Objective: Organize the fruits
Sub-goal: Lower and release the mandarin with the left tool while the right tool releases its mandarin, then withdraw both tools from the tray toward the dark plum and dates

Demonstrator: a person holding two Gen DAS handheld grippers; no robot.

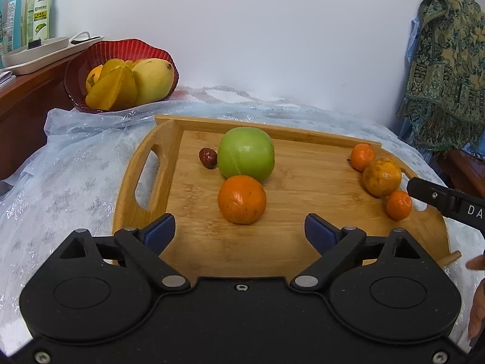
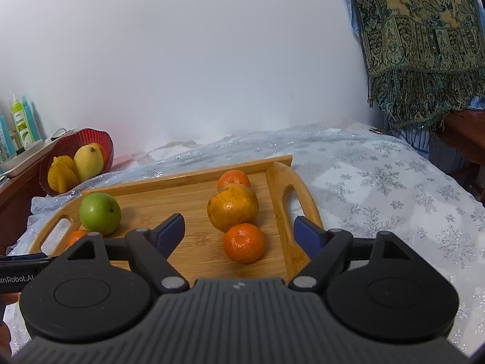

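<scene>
A wooden tray (image 1: 194, 242) (image 2: 188, 182) lies on a pale cloth. On it sit a green apple (image 1: 246, 154) (image 2: 100, 213), a small dark red fruit (image 1: 208, 158), an orange (image 1: 242, 199) (image 2: 75, 237) and, near the right handle, a yellowish orange (image 1: 382, 176) (image 2: 232, 207) between two small mandarins (image 1: 362, 157) (image 1: 399, 205) (image 2: 244, 243) (image 2: 234, 179). My left gripper (image 1: 239, 232) stands open just short of the orange, nothing between its pads. My right gripper (image 2: 239, 232) is open too, its jaws flanking the near mandarin without touching it. One of its black fingers (image 1: 424, 192) shows at the right of the left wrist view.
A red bowl (image 1: 91, 60) (image 2: 100, 141) with a mango, a starfruit and another fruit stands at the back left, beside a white tray and bottles (image 1: 39, 9) on a wooden ledge. A patterned shawl (image 1: 448, 69) (image 2: 424, 45) hangs at the right. A hand (image 1: 477, 303) shows at the right edge.
</scene>
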